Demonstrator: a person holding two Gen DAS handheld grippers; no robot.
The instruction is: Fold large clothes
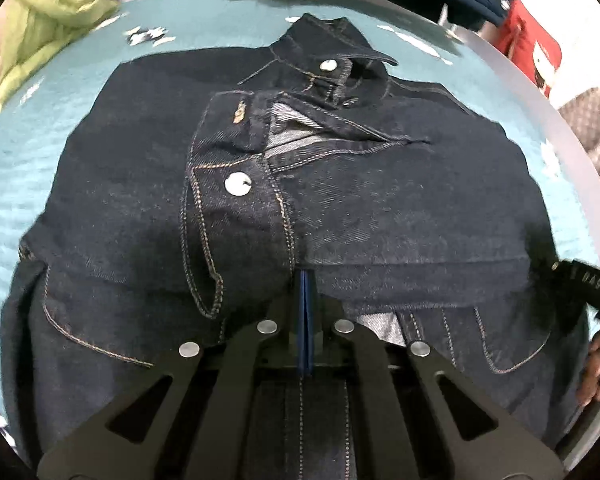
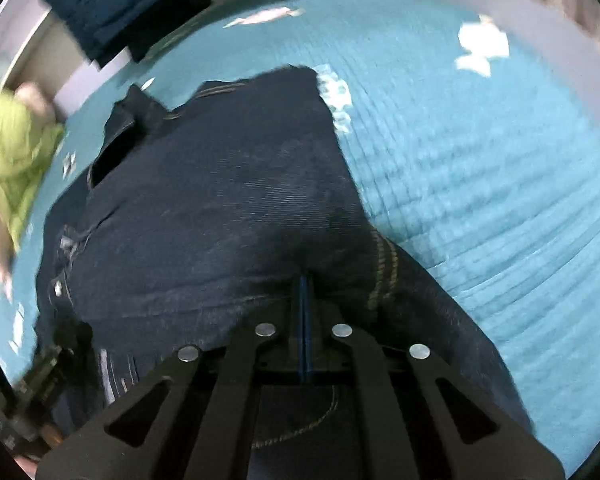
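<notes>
Dark denim jacket (image 1: 260,200) lies on the teal-covered desk (image 1: 40,184), partly folded. Left tool (image 1: 306,280) is clenched on the near fold edge, right tool (image 2: 305,280) clenched on denim beside a seam — likely both lifting one layer together. Left view shows collar and buttons; right view, blurred, shows the bare cover beyond and a green cloth (image 2: 8,152).

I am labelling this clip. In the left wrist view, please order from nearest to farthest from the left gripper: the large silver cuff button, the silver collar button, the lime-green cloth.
1. Large silver cuff button: just beyond the left gripper, slightly left, on the dark denim jacket.
2. Silver collar button: farther up, near the jacket's top.
3. Lime-green cloth: farthest, upper left corner, beside the teal mat.
</notes>
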